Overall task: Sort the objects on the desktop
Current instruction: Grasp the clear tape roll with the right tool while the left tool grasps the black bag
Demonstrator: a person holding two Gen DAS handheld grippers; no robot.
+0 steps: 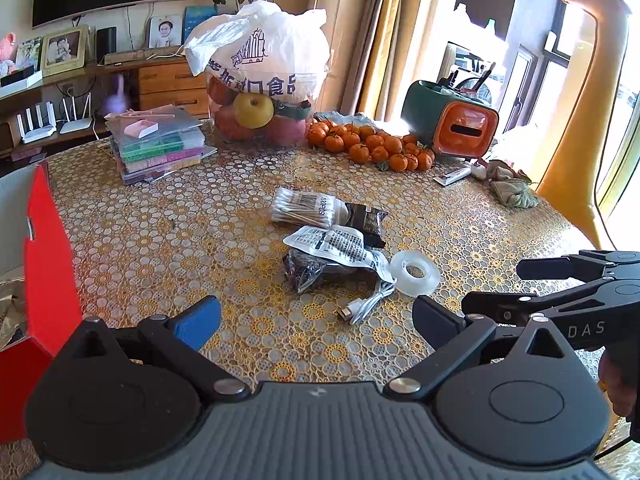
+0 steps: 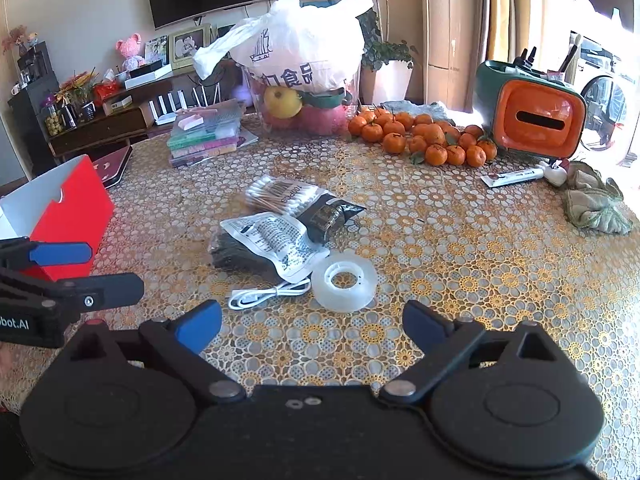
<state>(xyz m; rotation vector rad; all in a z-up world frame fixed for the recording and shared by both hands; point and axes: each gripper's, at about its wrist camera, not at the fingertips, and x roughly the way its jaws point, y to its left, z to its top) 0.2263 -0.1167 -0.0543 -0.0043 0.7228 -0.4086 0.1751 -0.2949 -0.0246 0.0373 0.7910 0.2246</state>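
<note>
Left wrist view: the left gripper (image 1: 316, 322) hangs wide open and empty above the patterned lace tablecloth (image 1: 160, 232); ahead lie a clear tape roll (image 1: 416, 272), a coiled white cable (image 1: 370, 304) and a cotton-swab packet (image 1: 306, 208); a red cardboard box (image 1: 48, 256) stands left.

Right wrist view: the right gripper (image 2: 312, 326), likewise spread and empty, faces the glossy tape roll (image 2: 344, 286); tangerines (image 2: 424, 140) lie well beyond.

Tangerines (image 2: 424, 140) beside tissue box (image 2: 532, 116)

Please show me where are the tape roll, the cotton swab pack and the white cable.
tape roll (image 2: 344, 286), right wrist view, on its clear outer ring
cotton swab pack (image 2: 280, 196), right wrist view, on the middle of the bag
white cable (image 1: 370, 304), left wrist view, on the coiled bundle
</note>
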